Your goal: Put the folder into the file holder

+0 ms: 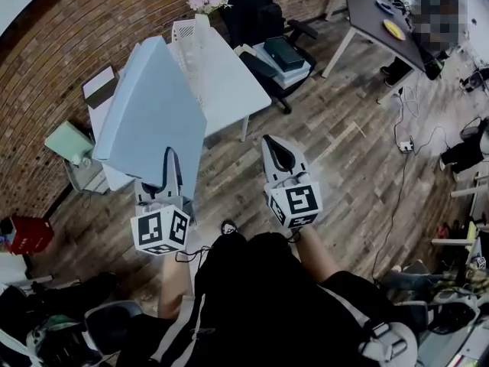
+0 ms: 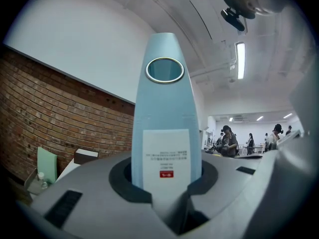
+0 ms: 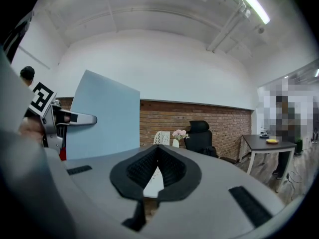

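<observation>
A light blue folder (image 1: 153,113) stands upright in my left gripper (image 1: 170,159), which is shut on its lower edge. In the left gripper view the folder's spine (image 2: 167,113), with a ring hole and a white label, rises straight up from between the jaws. My right gripper (image 1: 276,150) is level beside it on the right, shut with nothing in it. In the right gripper view its ribbed pads (image 3: 158,164) meet, and the folder (image 3: 104,116) shows at the left. A white mesh file holder (image 1: 184,30) stands at the far end of the white table (image 1: 229,82).
A vase of pink flowers (image 1: 205,4) stands next to the file holder. Behind the table is a black office chair (image 1: 263,14). A dark desk (image 1: 374,17) stands at the upper right, a green box (image 1: 67,140) and a red box (image 1: 27,234) at the left. Cables lie on the wooden floor (image 1: 359,151).
</observation>
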